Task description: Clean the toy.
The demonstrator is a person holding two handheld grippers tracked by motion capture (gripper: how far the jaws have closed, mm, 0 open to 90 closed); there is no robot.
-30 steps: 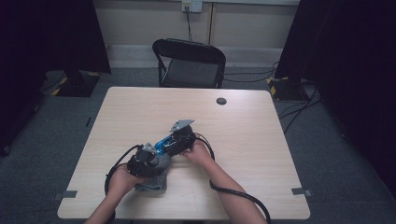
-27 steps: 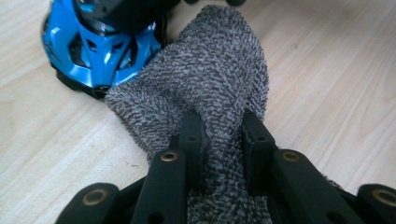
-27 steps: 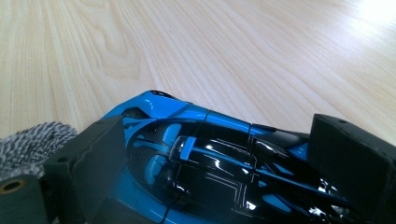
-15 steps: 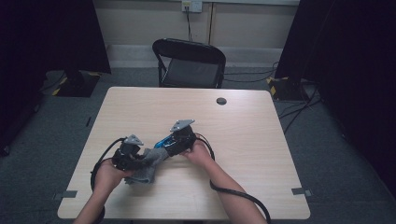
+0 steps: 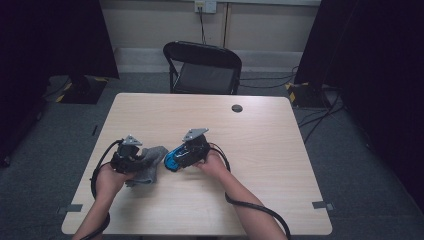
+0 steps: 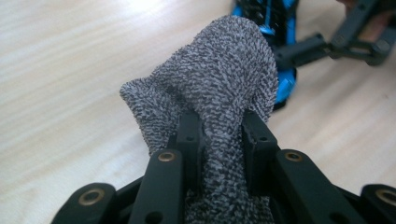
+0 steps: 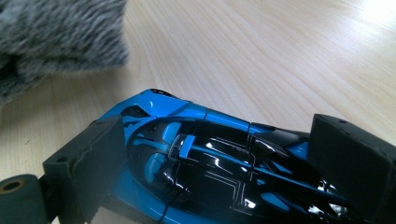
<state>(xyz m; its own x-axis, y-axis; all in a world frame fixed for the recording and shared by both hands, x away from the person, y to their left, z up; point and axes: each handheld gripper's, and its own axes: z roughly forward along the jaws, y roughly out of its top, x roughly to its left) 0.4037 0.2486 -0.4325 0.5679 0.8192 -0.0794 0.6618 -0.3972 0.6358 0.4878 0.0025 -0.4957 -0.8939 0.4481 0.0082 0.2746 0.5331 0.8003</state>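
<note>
Cloth and toy car on light wood table.

Black grippers w/ brass screws, grey top plates, black cables.

The high view looks forward and down on the whole worktop from above the person's side. Each tongs camera sits close above the wood, looking along its own jaws; both share the grey cloth and blue toy car.

Grey knitted cloth bunched, lifted off table; glossy blue-black toy car just beside it.
</note>
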